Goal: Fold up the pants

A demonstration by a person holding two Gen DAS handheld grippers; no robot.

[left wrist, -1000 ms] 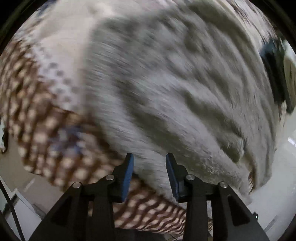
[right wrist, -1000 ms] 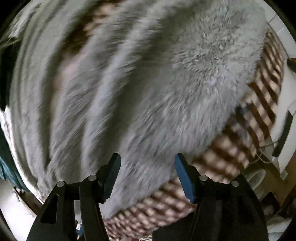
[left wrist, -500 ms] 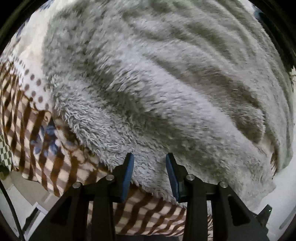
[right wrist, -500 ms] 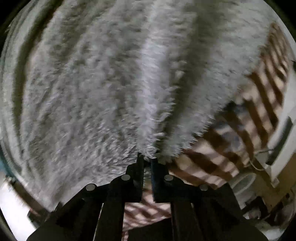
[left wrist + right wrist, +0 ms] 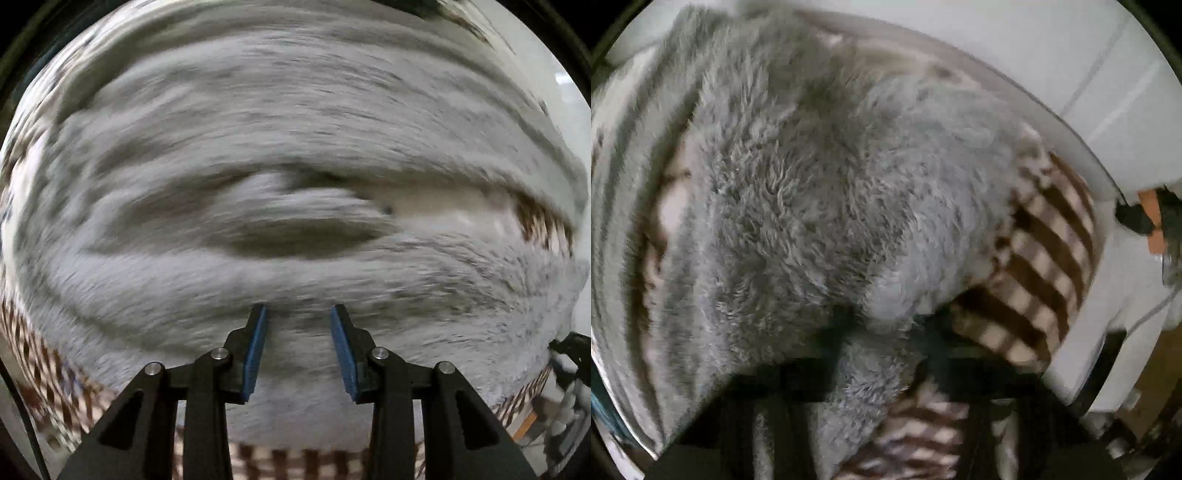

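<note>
Fluffy grey fleece pants (image 5: 295,155) sprawl across brown-checked bedspread (image 5: 1045,258). Soft, bulky, slumps; pinch hem edges. Left gripper (image 5: 298,350) gaping, empty, fabric at 12 o'clock. Right gripper (image 5: 886,332) clamps a fleece bunch.

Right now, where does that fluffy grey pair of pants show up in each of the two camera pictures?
Left wrist view: the grey fluffy pants fill nearly the whole picture, blurred, ahead of the open left gripper.
Right wrist view: the pants cover the left and middle, with a bunch of pile pinched in the right gripper.
Shared landmark: the brown checked blanket under the pants, at the lower edges on the left, at the right on the right.
</note>
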